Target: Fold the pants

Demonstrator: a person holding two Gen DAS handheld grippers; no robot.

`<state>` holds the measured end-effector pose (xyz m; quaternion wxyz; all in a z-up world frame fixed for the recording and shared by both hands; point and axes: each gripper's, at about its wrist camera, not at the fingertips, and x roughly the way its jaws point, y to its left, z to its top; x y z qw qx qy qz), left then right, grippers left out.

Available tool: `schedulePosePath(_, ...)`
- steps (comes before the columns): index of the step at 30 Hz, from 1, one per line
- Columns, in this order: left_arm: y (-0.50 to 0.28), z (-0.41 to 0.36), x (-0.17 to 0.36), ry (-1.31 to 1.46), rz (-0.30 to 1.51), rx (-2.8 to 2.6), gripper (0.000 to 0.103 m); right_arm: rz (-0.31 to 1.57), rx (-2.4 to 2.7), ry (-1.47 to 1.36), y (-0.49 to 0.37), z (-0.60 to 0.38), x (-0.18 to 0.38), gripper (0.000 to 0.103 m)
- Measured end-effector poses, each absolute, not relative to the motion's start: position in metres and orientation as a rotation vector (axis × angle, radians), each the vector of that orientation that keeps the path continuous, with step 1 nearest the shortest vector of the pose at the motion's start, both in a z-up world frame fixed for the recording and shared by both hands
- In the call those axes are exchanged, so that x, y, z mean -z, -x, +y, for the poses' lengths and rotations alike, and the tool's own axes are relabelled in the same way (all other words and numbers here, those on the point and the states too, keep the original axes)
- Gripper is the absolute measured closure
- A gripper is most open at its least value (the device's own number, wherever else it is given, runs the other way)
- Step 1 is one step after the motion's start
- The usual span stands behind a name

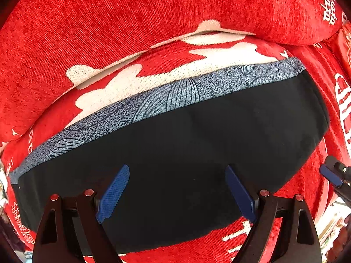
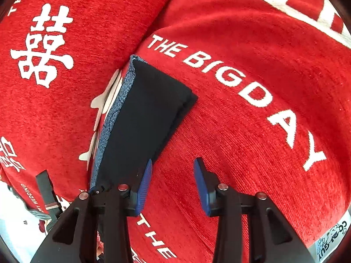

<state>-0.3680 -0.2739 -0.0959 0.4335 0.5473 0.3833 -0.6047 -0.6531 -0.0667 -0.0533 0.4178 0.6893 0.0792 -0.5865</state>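
Folded black pants point(image 1: 175, 153) with grey patterned waistband lie on a red printed sofa cover point(image 2: 252, 131). Left hand-held gripper point(image 1: 177, 190) spread above them; right hand-held gripper point(image 2: 172, 185) parted, empty, beside their edge.

One folded pants point(image 1: 175, 149), two cushions point(image 1: 109, 22).

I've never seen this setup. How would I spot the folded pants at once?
Look at the big red cover with white lettering such as "THE BIG DAY". Beside that lettering lies a dark, flat, folded bundle, the pants. It is the only black thing on the red, and a speckled grey-blue band runs along one long edge.
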Motion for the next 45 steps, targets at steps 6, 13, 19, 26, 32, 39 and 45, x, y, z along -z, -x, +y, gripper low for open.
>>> schedulePosePath(6,0.378,-0.255,0.109,-1.384,0.968,1.491,0.013,0.224,1.448,-1.71,0.652,-0.077,0.05,0.06)
schedulePosePath(13,0.371,-0.237,0.11,-1.365,0.985,1.49,0.013,0.22,1.427,-1.715,0.648,-0.077,0.052,0.06)
schedulePosePath(19,0.359,-0.248,0.102,-1.353,1.0,1.481,0.013,0.198,1.408,-1.709,0.646,-0.074,0.051,0.06)
schedulePosePath(26,0.345,-0.239,0.104,-1.323,1.022,1.471,0.013,0.089,1.393,-1.73,0.655,-0.068,0.057,0.059)
schedulePosePath(32,0.342,-0.233,0.11,-1.298,1.027,1.479,0.013,0.042,1.369,-1.731,0.654,-0.076,0.069,0.055)
schedulePosePath(39,0.353,-0.231,0.122,-1.29,1.022,1.507,0.013,-0.011,1.343,-1.703,0.652,-0.099,0.081,0.053)
schedulePosePath(45,0.344,-0.245,0.102,-1.23,1.018,1.497,0.037,-0.109,1.371,-1.709,0.652,-0.123,0.085,0.09)
